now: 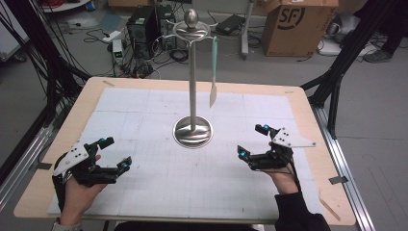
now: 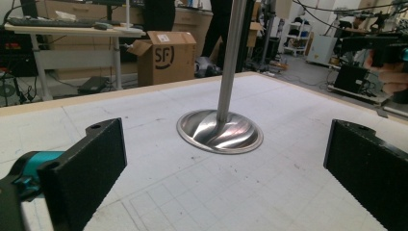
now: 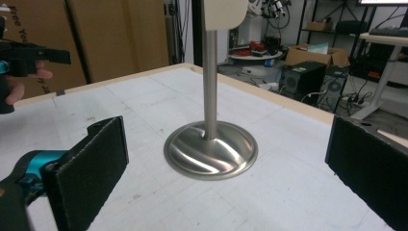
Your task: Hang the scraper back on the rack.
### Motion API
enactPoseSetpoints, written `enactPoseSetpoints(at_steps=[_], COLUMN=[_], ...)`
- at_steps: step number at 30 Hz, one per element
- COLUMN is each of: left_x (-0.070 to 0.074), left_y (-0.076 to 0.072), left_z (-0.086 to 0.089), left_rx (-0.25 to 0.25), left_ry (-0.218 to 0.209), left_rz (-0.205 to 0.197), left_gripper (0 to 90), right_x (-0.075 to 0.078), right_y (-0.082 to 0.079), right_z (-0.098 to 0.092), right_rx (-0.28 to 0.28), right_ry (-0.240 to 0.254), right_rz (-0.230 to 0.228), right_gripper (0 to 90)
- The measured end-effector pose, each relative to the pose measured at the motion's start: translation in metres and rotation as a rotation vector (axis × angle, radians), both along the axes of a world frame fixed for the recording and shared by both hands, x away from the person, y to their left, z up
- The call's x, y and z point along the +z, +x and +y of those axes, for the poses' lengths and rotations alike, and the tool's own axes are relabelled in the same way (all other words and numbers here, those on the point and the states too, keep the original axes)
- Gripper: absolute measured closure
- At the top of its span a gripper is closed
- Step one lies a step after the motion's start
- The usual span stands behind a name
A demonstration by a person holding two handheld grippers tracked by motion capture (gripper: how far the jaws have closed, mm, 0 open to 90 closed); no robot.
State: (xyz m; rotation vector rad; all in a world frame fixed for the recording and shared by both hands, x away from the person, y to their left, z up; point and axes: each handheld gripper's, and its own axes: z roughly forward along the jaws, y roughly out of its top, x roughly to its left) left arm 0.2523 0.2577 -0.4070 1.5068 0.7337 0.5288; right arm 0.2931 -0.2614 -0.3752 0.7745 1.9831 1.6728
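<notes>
A tall steel utensil stand (image 1: 193,91) rises from a round polished base (image 1: 193,132) in the middle of the white mat. A pale green spatula (image 1: 213,72) hangs from its top ring on the right side; its cream blade (image 3: 225,13) shows at the top of the right gripper view. My left gripper (image 1: 114,152) rests open at the front left, pointing at the base (image 2: 220,131). At the front right my right gripper (image 1: 251,141) is open too, facing the base (image 3: 210,149). Nothing lies between either pair of jaws.
A white gridded mat (image 1: 144,110) covers most of the wooden table (image 1: 308,125). Beyond the far edge stand a cardboard box (image 1: 298,26), a computer tower (image 1: 143,26) and loose cables. Black frame legs (image 1: 337,72) stand at the right.
</notes>
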Motion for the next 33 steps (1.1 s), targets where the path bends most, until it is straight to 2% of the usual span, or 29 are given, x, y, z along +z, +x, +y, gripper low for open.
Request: enactPoseSetpoints(at_steps=[5,12,18,26,33], left_x=[0.0,0.0,-0.001,-0.003,-0.003], left_y=[0.0,0.0,0.0,0.001,0.001], left_z=[0.0,-0.001,0.001,0.004,0.005], left_rx=[0.002,0.001,0.002,0.004,-0.006], left_ry=[0.001,-0.002,0.011,0.001,-0.002], left_rz=[0.0,0.003,0.002,0.002,-0.008], left_gripper=[1.8,1.8,1.7,1.8,1.8], right_x=[-0.012,-0.024,-0.028,-0.033,-0.04], right_y=[-0.008,-0.014,-0.018,-0.021,-0.023], right_z=[-0.007,-0.014,-0.02,-0.037,-0.053], right_rx=[-0.027,-0.028,-0.015,0.004,-0.009], right_ry=[0.04,0.04,0.063,0.069,0.084], right_rz=[0.005,0.026,0.035,0.054,0.054], right_gripper=[0.2,0.2,0.2,0.2,0.2])
